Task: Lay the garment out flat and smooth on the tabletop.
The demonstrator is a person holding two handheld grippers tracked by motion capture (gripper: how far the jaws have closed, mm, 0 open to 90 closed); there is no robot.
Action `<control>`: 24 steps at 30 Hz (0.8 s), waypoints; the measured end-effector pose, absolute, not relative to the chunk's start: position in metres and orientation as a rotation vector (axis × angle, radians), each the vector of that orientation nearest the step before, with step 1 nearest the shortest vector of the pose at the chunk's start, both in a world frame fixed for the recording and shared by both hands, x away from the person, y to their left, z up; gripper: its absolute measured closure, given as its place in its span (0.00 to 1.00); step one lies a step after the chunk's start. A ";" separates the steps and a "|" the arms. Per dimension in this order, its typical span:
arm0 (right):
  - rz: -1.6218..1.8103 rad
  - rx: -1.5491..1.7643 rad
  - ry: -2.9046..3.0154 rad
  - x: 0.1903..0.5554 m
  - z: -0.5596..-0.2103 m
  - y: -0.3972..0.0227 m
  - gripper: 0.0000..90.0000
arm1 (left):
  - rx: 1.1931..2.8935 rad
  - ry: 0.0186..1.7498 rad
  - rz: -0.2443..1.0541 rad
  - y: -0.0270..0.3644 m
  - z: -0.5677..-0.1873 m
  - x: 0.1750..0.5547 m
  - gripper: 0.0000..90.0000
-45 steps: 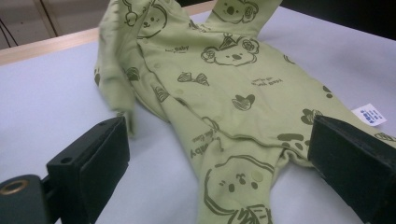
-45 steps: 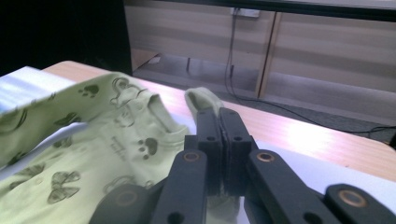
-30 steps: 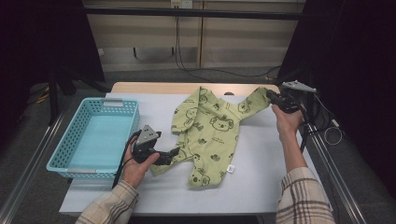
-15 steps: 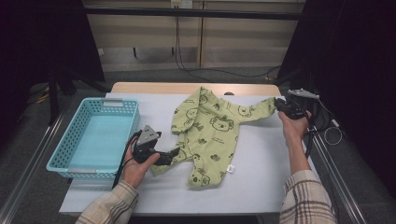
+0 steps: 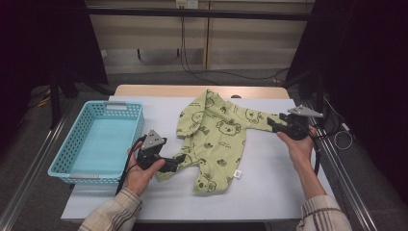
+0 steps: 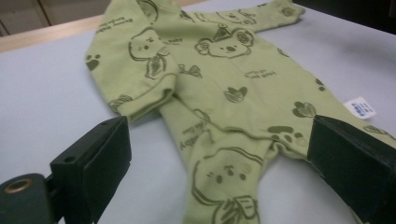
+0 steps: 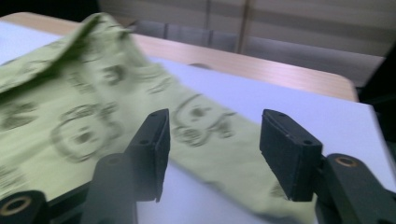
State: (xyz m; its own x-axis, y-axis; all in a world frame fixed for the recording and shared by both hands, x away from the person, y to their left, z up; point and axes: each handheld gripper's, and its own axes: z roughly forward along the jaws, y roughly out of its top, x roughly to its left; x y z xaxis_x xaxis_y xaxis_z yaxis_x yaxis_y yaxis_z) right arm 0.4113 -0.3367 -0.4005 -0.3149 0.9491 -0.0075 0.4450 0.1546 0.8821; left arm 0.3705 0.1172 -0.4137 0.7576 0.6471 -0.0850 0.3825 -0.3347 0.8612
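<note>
The green baby suit (image 7: 93, 126) looks blurry in the right gripper view, so its bear pictures are smudged, and its left part runs off the picture. In the left gripper view, its legs are cut off at the bottom. The words on the little white tag (image 6: 359, 107) are too small to read.

The worktop (image 5: 269, 187) is a pale grey-white rectangular surface with a light wooden strip along its far edge. A light green printed cotton baby garment (image 5: 216, 139) lies spread flat at its centre. A turquoise plastic lattice basket (image 5: 65, 151) stands at its left edge.
</note>
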 end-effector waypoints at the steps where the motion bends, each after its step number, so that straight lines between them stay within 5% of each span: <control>1: 1.107 1.310 1.863 0.404 -0.400 -0.330 0.45 | 1.973 0.774 0.336 0.117 -0.413 0.369 0.07; 17: 1.124 1.259 2.194 0.328 -0.437 -0.260 0.37 | 2.079 0.739 0.212 0.115 -0.420 0.365 0.10; 24: 1.113 1.211 2.296 0.311 -0.443 -0.235 0.38 | 2.153 0.717 0.227 0.114 -0.428 0.361 0.34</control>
